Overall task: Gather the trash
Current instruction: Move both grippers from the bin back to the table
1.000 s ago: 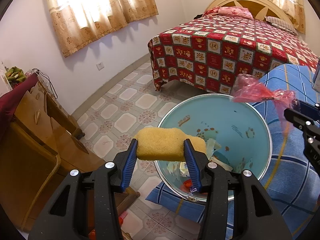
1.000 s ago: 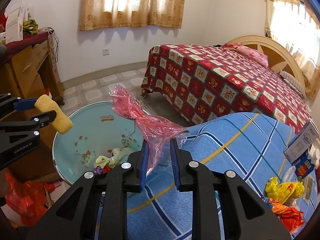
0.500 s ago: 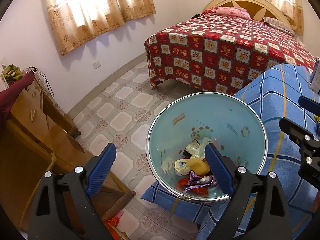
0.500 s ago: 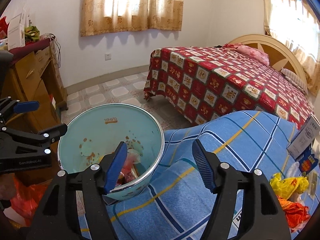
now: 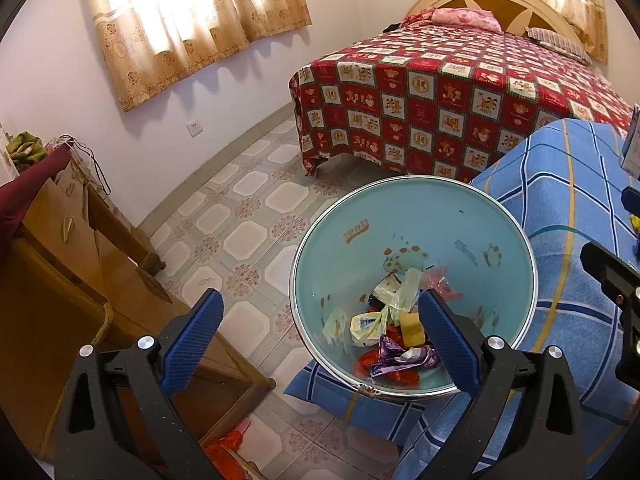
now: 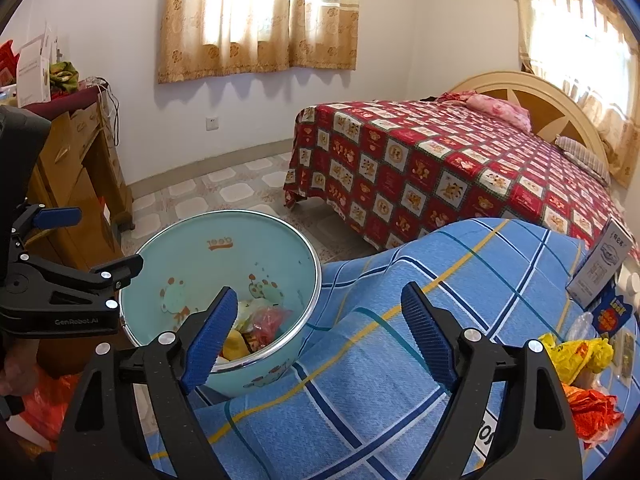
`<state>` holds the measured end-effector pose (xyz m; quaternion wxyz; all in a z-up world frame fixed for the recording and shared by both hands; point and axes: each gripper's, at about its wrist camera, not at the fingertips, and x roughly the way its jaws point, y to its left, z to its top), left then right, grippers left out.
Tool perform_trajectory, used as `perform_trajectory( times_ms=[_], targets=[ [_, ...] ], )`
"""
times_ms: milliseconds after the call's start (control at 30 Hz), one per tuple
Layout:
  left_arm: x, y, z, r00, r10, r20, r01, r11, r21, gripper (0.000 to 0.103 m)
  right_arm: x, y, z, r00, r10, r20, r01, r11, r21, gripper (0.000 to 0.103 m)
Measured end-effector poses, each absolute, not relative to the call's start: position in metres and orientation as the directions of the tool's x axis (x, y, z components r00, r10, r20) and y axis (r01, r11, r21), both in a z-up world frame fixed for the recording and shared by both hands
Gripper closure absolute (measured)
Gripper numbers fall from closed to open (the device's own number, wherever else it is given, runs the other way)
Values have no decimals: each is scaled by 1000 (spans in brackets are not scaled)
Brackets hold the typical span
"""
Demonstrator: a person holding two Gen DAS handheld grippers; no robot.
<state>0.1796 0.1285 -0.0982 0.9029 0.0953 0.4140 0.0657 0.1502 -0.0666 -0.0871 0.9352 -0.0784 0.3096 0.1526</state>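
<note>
A: Left tongs (image 5: 320, 332) state?
B: Jaws spreading wide, nothing between the pads. They hang over the near rim of the light-blue bin (image 5: 320, 248). Wooden cabinet (image 5: 60, 280) crowds the left finger's side; bare tiled floor (image 5: 248, 208) ahead-left gives open room, out to the bed (image 5: 440, 100).
A: Right tongs (image 6: 316, 336)?
B: Also opening, empty. Left finger sits over the bin's right rim, right finger over the blue plaid cloth (image 6: 400, 380) on the surface. The cloth edge butts against the bin wall, so no gap there.
A: Trash location?
B: Yellow sponge (image 5: 412, 326) lies at the bin bottom, just inside the left tongs' right finger, among wrappers (image 5: 400, 360). Pink plastic bag (image 6: 272, 320) lies in the bin too, just past the right tongs' left finger. More litter (image 6: 576, 354) waits on the cloth, right of the right tongs.
A: Change from a second ago?
B: Then the left tongs pinched the sponge and the right tongs pinched the pink bag above the bin. Both items are now down in the bin.
</note>
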Motion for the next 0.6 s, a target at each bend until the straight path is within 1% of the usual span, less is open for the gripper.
perform_trajectory(
  times_ms=[600],
  targets=[
    [174, 123, -105, 639, 189, -745, -21, 973, 229, 6, 134, -79, -87, 780, 217, -588, -304, 951, -53, 19]
  ],
)
